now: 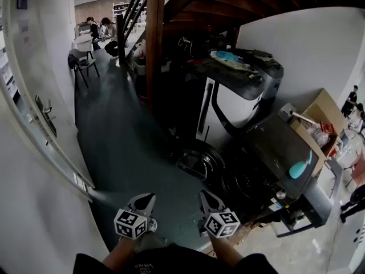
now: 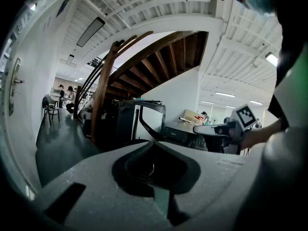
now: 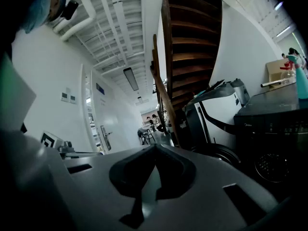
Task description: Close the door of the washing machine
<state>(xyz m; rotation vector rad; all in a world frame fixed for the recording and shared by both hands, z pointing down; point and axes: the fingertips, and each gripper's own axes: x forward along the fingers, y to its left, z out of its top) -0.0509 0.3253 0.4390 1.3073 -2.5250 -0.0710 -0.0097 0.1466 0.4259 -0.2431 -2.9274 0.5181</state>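
The black washing machine [image 1: 279,147] stands at the right of the head view. Its round door [image 1: 199,162] hangs open toward the floor on its left side. My left gripper [image 1: 149,198] and right gripper [image 1: 204,194] are side by side at the bottom, short of the door, both shut and empty. In the left gripper view the jaws [image 2: 153,143] meet with nothing between them, and the right gripper [image 2: 214,129] shows at the right. In the right gripper view the shut jaws [image 3: 154,146] point past the open door [image 3: 222,153] and the machine's front [image 3: 272,138].
A wooden stair post [image 1: 154,44] rises behind the door, next to a black-and-white appliance [image 1: 231,99]. A teal spray bottle [image 1: 300,167] lies on the washing machine, with a cardboard box [image 1: 320,116] behind. A white wall and door [image 1: 45,116] run along the left. People sit far back [image 1: 101,28].
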